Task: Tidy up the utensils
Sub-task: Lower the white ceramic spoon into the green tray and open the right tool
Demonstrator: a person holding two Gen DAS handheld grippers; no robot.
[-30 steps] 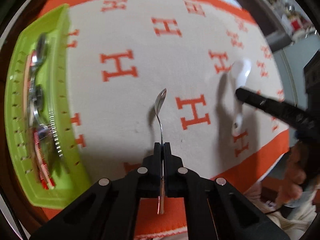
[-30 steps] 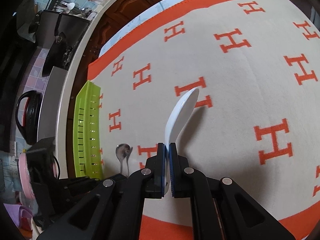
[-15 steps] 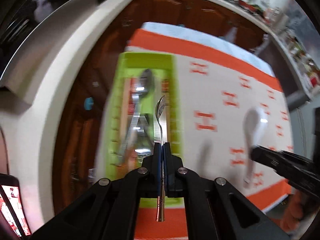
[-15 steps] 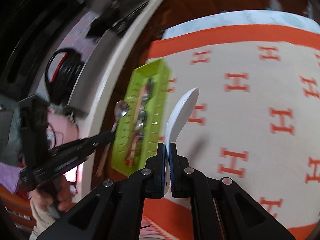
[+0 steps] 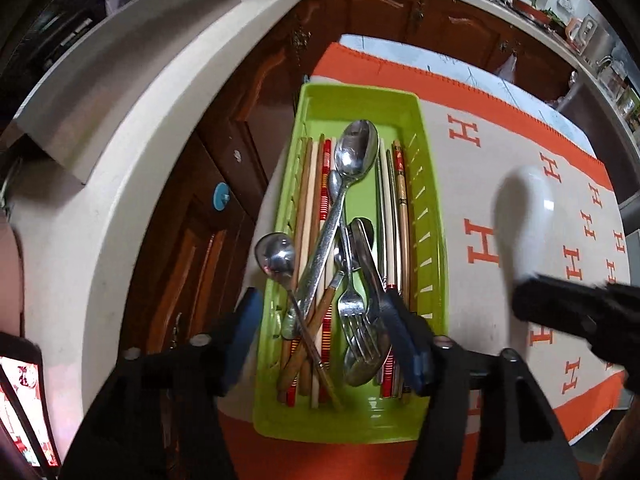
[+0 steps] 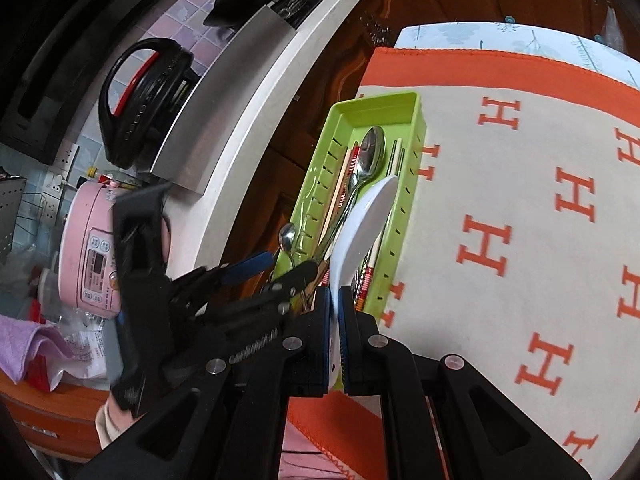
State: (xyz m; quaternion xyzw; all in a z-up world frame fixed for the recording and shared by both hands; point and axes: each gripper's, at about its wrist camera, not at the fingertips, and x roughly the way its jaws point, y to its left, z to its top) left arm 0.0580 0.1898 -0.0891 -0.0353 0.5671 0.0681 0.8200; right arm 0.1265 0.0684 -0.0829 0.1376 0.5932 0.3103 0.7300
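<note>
Left claw [image 5: 324, 332] hung over the green tray [image 5: 428, 216], jaws opening, nothing pinched; a small metal spoon [image 5: 276, 256] lay tilted over the tray's left rim among the cutlery. Right claw [image 6: 334, 300] was clamped tight on a white spoon [image 6: 360, 232], above the tray's near end.

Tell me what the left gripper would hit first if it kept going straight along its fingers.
Probably the pile of utensils in the green tray. The left gripper, jaws opening, points down into it, with a small spoon leaning on the tray's side. Depth is unclear.
</note>
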